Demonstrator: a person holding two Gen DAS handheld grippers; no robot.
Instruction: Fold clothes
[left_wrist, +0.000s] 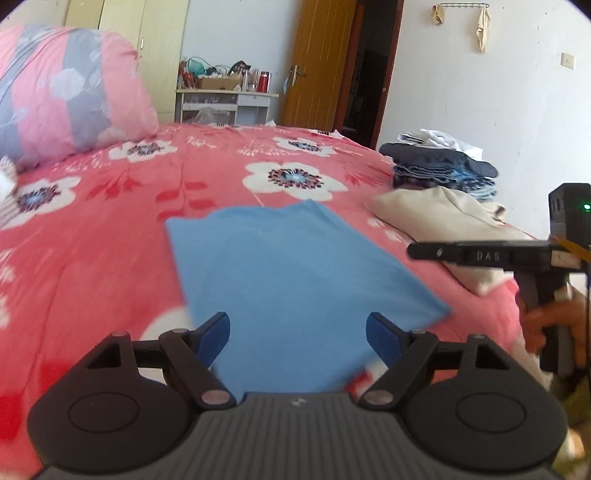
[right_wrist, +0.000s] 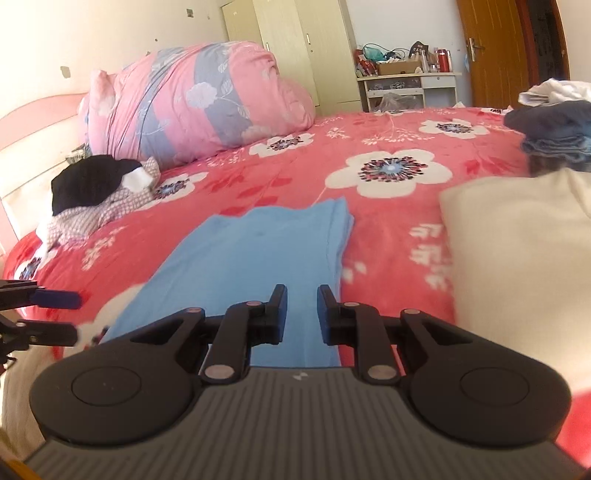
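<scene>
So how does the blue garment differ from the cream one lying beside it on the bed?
The blue garment lies flat and thin, folded into a neat long rectangle; the cream garment is bulkier, with rounded, puffy edges. The blue garment sits right in front of both grippers; the cream garment lies off to the right, next to the pile of dark clothes. Both rest on the red floral bedspread, and neither is held.

The bed (left_wrist: 110, 236) wore a red cover printed with white flowers. A folded blue garment (left_wrist: 295, 273) lay flat on it just ahead of the grippers, a cream one (right_wrist: 517, 251) to its right with a stack of folded clothes (left_wrist: 443, 170) beyond. A rolled pink quilt (right_wrist: 199, 99) and a crumpled black-and-checked heap (right_wrist: 96, 192) lay far left.
</scene>
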